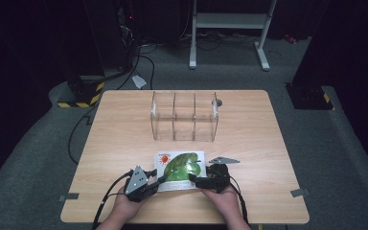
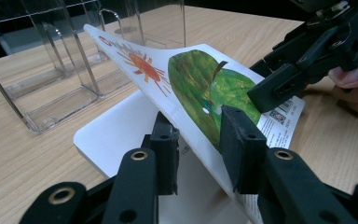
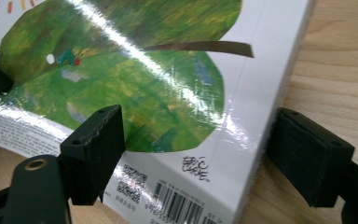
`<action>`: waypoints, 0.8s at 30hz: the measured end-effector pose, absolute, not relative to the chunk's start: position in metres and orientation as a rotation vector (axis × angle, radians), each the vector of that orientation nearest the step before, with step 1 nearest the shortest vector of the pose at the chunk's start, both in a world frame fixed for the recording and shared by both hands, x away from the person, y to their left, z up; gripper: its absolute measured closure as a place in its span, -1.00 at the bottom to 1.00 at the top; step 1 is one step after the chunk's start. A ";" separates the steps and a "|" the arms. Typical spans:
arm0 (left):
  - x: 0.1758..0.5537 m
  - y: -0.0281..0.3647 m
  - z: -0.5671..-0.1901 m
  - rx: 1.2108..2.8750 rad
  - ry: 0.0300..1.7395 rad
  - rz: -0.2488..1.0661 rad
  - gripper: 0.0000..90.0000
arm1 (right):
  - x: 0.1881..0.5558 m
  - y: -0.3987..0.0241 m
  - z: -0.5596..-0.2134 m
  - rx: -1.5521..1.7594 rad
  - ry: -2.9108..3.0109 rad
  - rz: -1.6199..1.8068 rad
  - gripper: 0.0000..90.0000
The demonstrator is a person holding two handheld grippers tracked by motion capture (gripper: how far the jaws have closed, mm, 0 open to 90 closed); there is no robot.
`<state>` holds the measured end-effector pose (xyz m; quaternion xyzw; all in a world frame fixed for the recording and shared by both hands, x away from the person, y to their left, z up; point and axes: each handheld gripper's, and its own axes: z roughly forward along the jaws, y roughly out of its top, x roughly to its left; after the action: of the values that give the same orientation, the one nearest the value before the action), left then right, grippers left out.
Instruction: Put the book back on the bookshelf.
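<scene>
While the picture book [image 1: 180,168] lies near the front edge of the wooden table [image 1: 249,129], its cover is lifted, pinched between the closed jaws of the left gripper [image 2: 200,140]. At the book's right corner, the right gripper [image 3: 198,158] stands wide open, jaws either side without pressing. Farther back stands a clear acrylic organiser [image 1: 184,116].

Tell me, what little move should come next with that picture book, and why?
Probably the right gripper should close on the book. Its jaws stand open with one pad over the cover and the other beside the spine, in the right gripper view. The left gripper already pinches the lifted cover, so a second hold would steady the book before carrying it toward the clear organizer.
</scene>
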<state>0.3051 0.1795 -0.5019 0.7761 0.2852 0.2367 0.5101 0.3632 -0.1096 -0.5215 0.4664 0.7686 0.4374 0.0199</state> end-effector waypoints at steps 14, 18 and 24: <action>0.309 0.179 -0.506 1.858 0.750 0.512 0.53 | 0.359 -0.112 -0.517 1.455 2.328 1.330 -0.36; 0.311 0.179 -0.508 1.852 0.774 0.487 0.54 | 0.358 -0.113 -0.516 1.450 2.309 1.325 -0.33; 0.313 0.179 -0.508 1.840 0.817 0.445 0.55 | 0.354 -0.113 -0.513 1.440 2.290 1.304 -0.28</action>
<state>0.3132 0.1794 -0.5078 0.7654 0.3400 0.1851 0.5141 0.3541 -0.1128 -0.5131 0.4785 0.7607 0.4330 0.0692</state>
